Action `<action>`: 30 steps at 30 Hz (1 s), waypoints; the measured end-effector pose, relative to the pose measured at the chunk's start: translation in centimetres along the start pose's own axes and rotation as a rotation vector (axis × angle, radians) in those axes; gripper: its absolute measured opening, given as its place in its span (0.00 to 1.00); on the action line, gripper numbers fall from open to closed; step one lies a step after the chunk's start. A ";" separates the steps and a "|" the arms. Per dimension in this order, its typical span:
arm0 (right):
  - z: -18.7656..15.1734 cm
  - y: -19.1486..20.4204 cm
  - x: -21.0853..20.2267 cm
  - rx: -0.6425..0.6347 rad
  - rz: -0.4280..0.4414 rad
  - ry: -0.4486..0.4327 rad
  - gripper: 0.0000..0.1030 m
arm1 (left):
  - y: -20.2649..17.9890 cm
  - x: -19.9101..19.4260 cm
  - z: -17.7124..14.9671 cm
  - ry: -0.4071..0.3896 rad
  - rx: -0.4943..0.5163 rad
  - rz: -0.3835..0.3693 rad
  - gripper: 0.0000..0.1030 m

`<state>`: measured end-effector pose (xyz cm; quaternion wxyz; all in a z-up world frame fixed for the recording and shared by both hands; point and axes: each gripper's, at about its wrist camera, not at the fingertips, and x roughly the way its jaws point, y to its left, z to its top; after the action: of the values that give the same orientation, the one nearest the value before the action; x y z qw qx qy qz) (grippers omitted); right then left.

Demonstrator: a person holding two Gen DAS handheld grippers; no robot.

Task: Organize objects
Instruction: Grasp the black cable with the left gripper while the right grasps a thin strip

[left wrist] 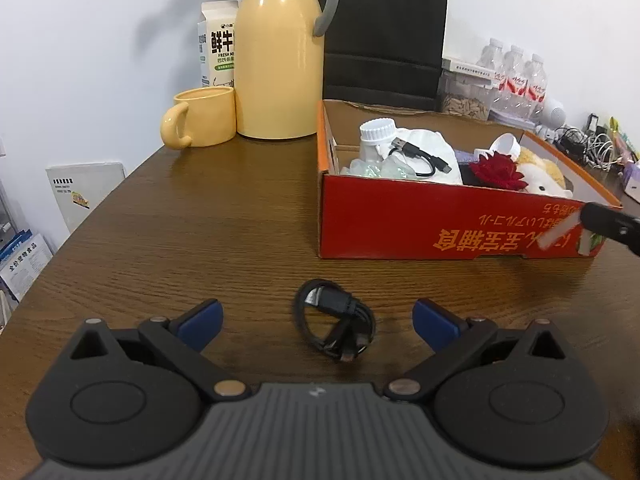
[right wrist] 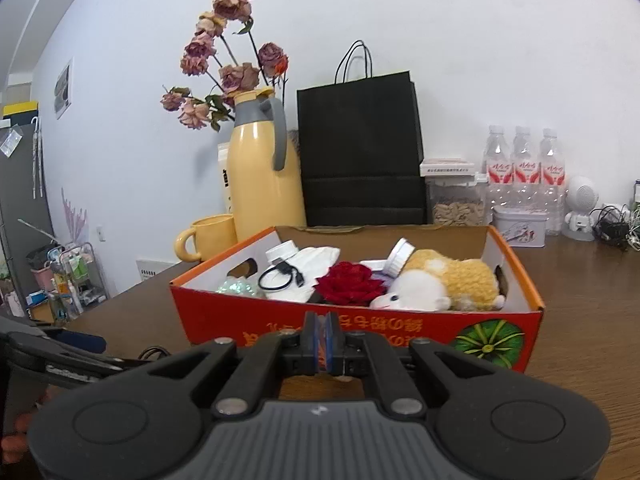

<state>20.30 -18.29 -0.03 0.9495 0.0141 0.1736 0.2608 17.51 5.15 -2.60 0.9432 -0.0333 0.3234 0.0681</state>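
Observation:
A coiled black USB cable (left wrist: 334,328) lies on the brown table, just ahead of and between the blue pads of my left gripper (left wrist: 318,316), which is open and not touching it. Behind it stands a red cardboard box (left wrist: 400,216) holding a white bottle (left wrist: 374,136), another black cable (left wrist: 420,156), a red rose (left wrist: 498,170) and a plush toy (left wrist: 544,176). My right gripper (right wrist: 320,320) is shut with nothing between its pads, right in front of the box's near wall (right wrist: 224,320). It shows blurred at the left wrist view's right edge (left wrist: 608,224).
A yellow thermos jug (left wrist: 278,68), a yellow mug (left wrist: 200,122) and a milk carton (left wrist: 216,48) stand at the back left. A black paper bag (right wrist: 360,148), a seed jar (right wrist: 456,204), water bottles (right wrist: 524,168), a tin (right wrist: 520,230) and tangled cords (right wrist: 616,226) line the back right.

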 end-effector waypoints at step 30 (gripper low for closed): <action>-0.3 0.9 -0.8 -0.054 0.016 -0.022 0.03 | -1.4 0.1 -0.4 -0.044 -0.066 0.022 0.38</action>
<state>19.14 -17.94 -0.01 0.9493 -0.0072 0.1562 0.2727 17.56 3.69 -2.92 0.9477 -0.0594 0.3004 0.0897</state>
